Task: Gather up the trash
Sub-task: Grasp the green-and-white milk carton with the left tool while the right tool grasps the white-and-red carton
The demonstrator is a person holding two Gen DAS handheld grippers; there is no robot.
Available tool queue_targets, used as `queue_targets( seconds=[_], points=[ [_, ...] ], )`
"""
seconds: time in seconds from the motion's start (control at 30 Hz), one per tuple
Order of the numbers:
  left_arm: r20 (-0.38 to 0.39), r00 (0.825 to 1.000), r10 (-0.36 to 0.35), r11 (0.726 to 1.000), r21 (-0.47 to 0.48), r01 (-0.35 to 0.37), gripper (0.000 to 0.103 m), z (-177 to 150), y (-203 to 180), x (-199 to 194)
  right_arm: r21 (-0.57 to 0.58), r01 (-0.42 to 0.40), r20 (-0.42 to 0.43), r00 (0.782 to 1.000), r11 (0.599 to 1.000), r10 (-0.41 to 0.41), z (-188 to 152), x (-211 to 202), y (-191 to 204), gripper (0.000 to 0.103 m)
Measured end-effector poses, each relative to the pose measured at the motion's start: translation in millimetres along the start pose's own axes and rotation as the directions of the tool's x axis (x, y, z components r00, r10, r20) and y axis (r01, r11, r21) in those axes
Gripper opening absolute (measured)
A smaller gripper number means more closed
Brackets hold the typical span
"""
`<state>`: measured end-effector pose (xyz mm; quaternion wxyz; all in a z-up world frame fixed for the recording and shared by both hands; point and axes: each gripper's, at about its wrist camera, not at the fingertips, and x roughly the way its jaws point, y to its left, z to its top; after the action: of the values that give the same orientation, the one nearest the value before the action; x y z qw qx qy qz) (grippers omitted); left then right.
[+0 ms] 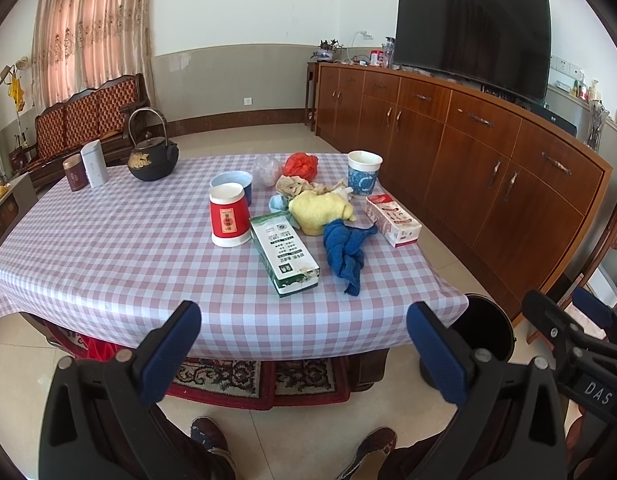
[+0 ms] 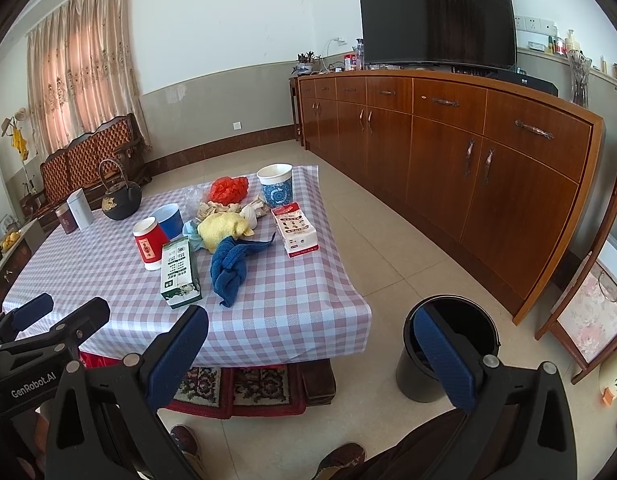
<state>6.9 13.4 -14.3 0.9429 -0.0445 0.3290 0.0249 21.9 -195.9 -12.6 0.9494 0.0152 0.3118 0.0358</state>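
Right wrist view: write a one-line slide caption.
Open right gripper hovers between a checkered table strewn with cups, cartons and rags and a black bin on the floor.

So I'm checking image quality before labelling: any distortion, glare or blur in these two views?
Left wrist view: strong fisheye bend, cabinet top curves, dark corners, table items sharp. Right wrist view: same bending, daylight glowing through the curtain, faint reflections on the TV, bin in focus.
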Motion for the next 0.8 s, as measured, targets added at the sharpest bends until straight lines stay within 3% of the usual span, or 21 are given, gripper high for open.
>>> queue_targets(
  seconds=[0.8],
  points=[
    [-0.063,0.998,-0.006,0.999,-0.035,0.004,0.103,14.4,5.7,58.7,0.004,-0.019,-0.040,0.999,1.000,0.019,11.5,58.4,-2.6,0.103]
  ],
)
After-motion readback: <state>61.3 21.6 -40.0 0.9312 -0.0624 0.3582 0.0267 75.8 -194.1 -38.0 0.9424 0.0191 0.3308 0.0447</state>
